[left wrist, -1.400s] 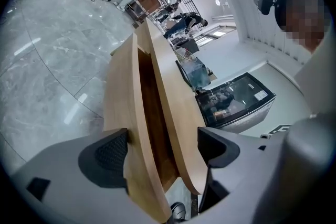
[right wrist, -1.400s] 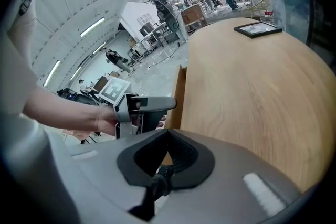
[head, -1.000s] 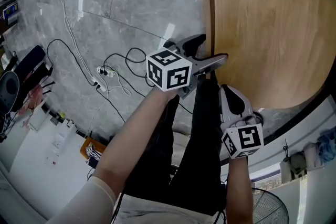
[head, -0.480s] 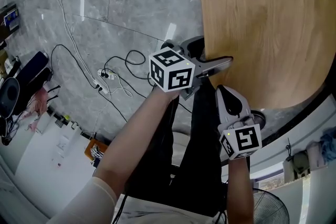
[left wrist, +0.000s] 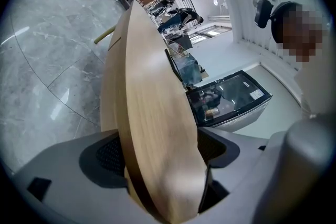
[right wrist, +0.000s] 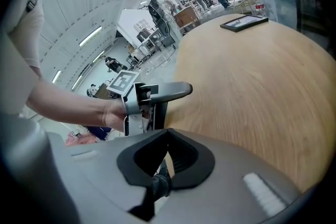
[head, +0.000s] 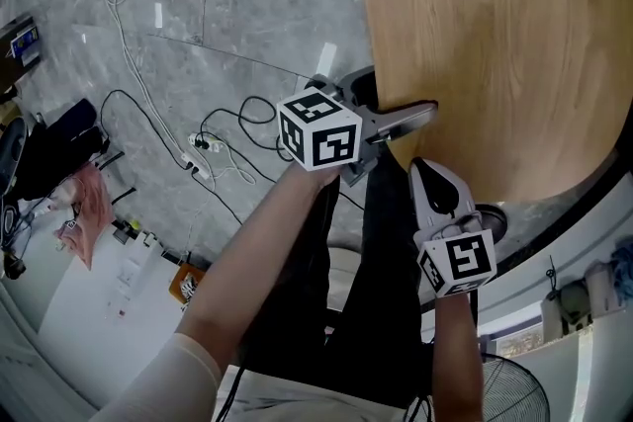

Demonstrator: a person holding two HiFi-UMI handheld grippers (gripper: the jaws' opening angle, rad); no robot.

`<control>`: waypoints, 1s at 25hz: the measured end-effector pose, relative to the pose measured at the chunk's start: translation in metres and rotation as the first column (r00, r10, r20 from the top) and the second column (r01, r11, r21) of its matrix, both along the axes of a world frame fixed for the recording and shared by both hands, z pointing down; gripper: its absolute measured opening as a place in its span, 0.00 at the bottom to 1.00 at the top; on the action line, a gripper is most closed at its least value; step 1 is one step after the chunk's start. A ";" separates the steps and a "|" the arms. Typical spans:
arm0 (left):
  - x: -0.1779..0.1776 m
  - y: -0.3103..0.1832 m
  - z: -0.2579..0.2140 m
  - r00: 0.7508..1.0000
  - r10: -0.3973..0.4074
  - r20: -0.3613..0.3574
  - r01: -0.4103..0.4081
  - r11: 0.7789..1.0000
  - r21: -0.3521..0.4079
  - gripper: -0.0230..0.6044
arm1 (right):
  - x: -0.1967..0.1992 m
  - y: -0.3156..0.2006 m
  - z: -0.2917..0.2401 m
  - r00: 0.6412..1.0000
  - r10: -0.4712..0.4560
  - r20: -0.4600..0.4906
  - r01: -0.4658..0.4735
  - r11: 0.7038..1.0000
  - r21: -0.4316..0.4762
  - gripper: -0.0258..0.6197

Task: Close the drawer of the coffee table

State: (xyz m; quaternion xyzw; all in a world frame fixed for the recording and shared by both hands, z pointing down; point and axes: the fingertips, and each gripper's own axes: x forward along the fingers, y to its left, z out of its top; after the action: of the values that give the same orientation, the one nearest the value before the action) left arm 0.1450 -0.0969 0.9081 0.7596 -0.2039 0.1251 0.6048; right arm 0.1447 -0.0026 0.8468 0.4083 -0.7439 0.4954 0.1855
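Straddling the coffee table (head: 475, 35) rim, the left gripper (head: 386, 104) has jaws spread, perhaps touching; right gripper (head: 427, 175) beside it, jaws together.

The head view looks steeply down on the bench (head: 495, 44) edge, the left tongs (head: 386, 104) and the right tongs (head: 427, 175). The left tongs view sits hard against that edge, facing along it. The right tongs view looks across the bench top and catches the left tongs.

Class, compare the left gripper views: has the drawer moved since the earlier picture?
Yes. The drawer has slid in under the tabletop; the open gap seen between them earlier is gone.
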 end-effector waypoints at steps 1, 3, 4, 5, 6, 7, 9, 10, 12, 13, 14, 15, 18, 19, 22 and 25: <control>-0.001 0.000 0.001 1.000 -0.002 -0.001 0.002 1.000 -0.001 0.67 | 0.000 0.000 0.000 1.000 -0.001 -0.002 0.001 1.000 0.001 0.06; -0.003 -0.002 0.003 0.999 -0.037 -0.007 0.037 0.999 -0.021 0.67 | 0.001 -0.001 -0.001 1.000 0.000 -0.003 0.000 1.000 0.003 0.06; -0.004 -0.004 0.005 0.997 -0.071 -0.014 0.071 0.997 -0.040 0.67 | 0.001 -0.001 -0.002 1.000 0.002 -0.004 -0.002 1.000 0.002 0.06; -0.004 -0.005 0.005 0.994 -0.110 -0.024 0.108 0.992 -0.057 0.67 | 0.001 0.000 -0.002 1.000 0.003 -0.006 -0.003 1.000 0.002 0.06; -0.003 -0.006 0.005 0.989 -0.144 -0.038 0.141 0.988 -0.069 0.67 | 0.001 0.000 -0.003 1.000 0.004 -0.010 -0.004 1.000 0.003 0.06; -0.003 -0.006 0.004 0.984 -0.170 -0.054 0.166 0.983 -0.075 0.67 | 0.000 -0.001 -0.004 1.000 0.004 -0.013 -0.004 1.000 0.005 0.06; -0.006 -0.006 0.004 0.979 -0.186 -0.081 0.180 0.981 -0.076 0.67 | -0.005 -0.003 -0.007 1.000 0.002 -0.014 -0.002 1.000 0.015 0.06; -0.007 -0.007 0.004 0.981 -0.172 -0.089 0.166 0.984 -0.067 0.67 | -0.008 -0.003 -0.007 1.000 0.003 -0.014 -0.002 1.000 0.020 0.06; -0.009 -0.007 0.006 0.990 -0.109 -0.085 0.106 0.994 -0.037 0.66 | -0.012 -0.003 -0.008 1.000 0.004 -0.023 -0.003 1.000 0.026 0.06; -0.012 -0.004 0.009 0.995 -0.074 -0.067 0.073 0.997 -0.026 0.66 | -0.014 -0.001 -0.010 1.000 0.003 -0.029 -0.003 1.000 0.027 0.06; -0.016 0.000 0.012 0.998 -0.047 -0.042 0.046 0.999 -0.020 0.66 | -0.015 0.000 -0.013 0.999 0.003 -0.034 -0.002 1.000 0.030 0.06; -0.021 0.004 0.014 0.999 -0.032 -0.017 0.031 0.999 -0.021 0.66 | -0.016 0.000 -0.017 0.999 0.003 -0.039 -0.002 0.999 0.033 0.06; -0.040 0.007 0.003 0.999 -0.039 0.009 0.039 0.999 -0.026 0.65 | -0.015 -0.005 -0.034 0.998 0.001 -0.061 0.003 0.998 0.057 0.06; -0.046 0.005 -0.006 0.999 -0.043 0.014 0.043 0.999 -0.016 0.64 | -0.015 -0.008 -0.041 0.998 0.001 -0.070 0.004 0.998 0.068 0.06; -0.067 0.001 -0.038 0.999 -0.036 0.040 0.034 0.999 0.038 0.55 | -0.019 -0.016 -0.068 0.995 0.004 -0.096 0.006 0.995 0.100 0.06; -0.088 -0.006 -0.085 0.998 -0.037 0.056 0.030 0.994 0.109 0.47 | -0.030 -0.021 -0.106 0.993 -0.004 -0.116 0.019 0.991 0.130 0.06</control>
State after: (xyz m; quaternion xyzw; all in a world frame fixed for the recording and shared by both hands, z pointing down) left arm 0.0575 -0.1028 0.8231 0.7836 -0.2405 0.1258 0.5588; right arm 0.1143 -0.0232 0.7413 0.4434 -0.7653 0.4199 0.2037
